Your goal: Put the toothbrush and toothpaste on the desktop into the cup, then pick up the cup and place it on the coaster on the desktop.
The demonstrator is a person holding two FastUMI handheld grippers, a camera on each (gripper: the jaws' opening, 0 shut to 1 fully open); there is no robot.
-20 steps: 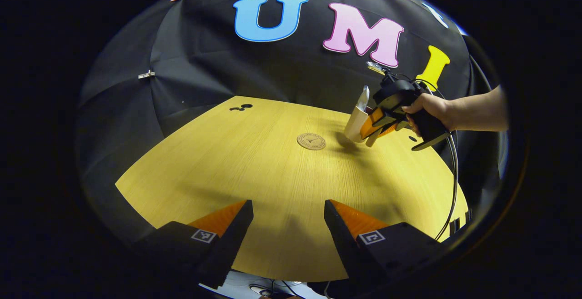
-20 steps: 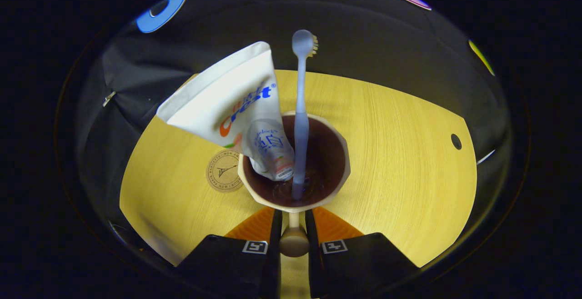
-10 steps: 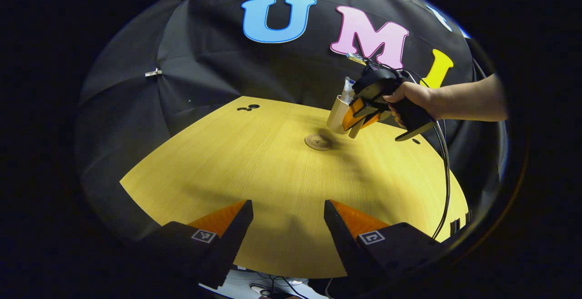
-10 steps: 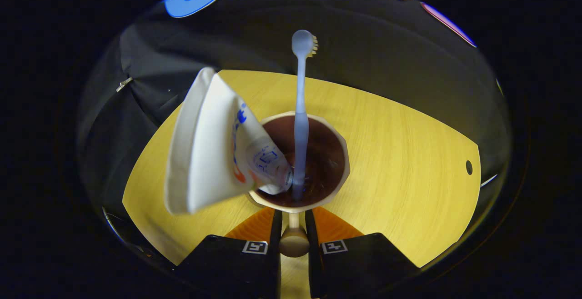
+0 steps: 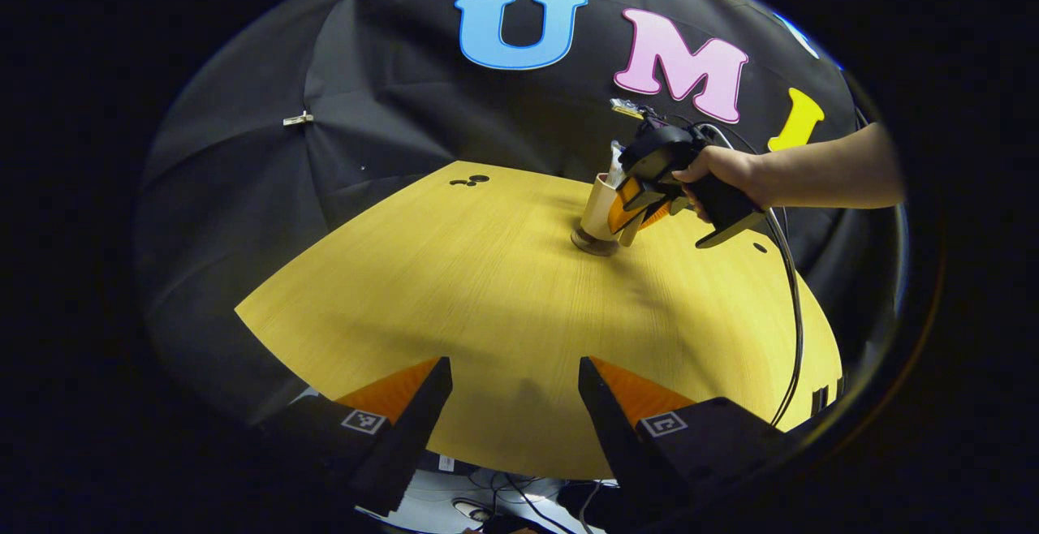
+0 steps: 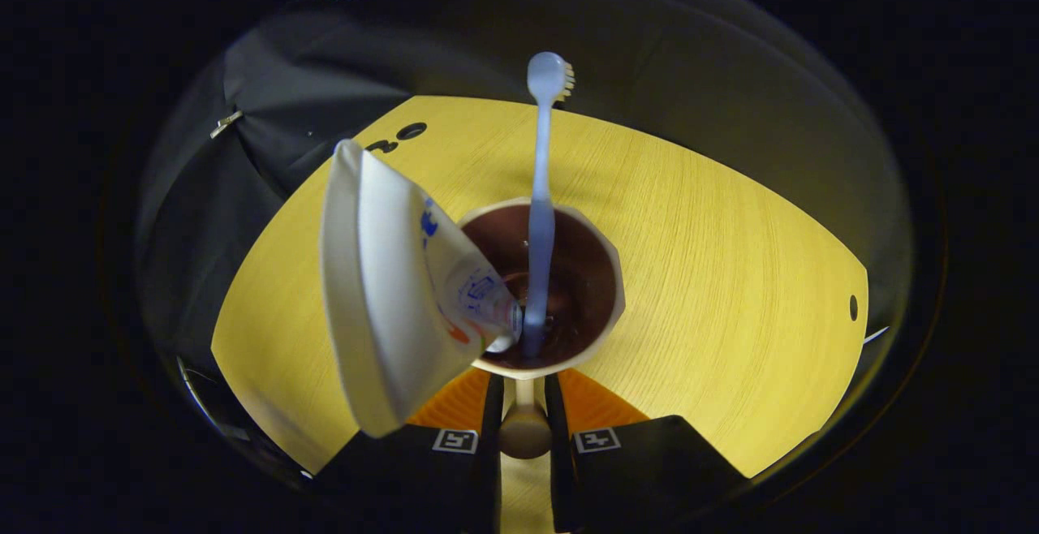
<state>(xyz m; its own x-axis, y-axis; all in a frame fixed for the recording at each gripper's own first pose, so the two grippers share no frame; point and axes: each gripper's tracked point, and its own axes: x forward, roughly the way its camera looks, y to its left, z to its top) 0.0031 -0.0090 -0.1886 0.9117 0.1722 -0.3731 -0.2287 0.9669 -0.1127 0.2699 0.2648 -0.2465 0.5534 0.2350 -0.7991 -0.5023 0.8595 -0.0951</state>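
right gripper (image 6: pixel 524 404) clamps cream cup (image 6: pixel 597 331) handle (dark inside); left gripper (image 5: pixel 515 404) gapes.

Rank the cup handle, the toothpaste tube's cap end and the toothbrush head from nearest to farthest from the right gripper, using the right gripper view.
1. Cup handle: pinched between the right gripper fingers.
2. Toothpaste tube cap end: inside the cup, on the left side.
3. Toothbrush head: sticks up past the far rim, highest in the view.
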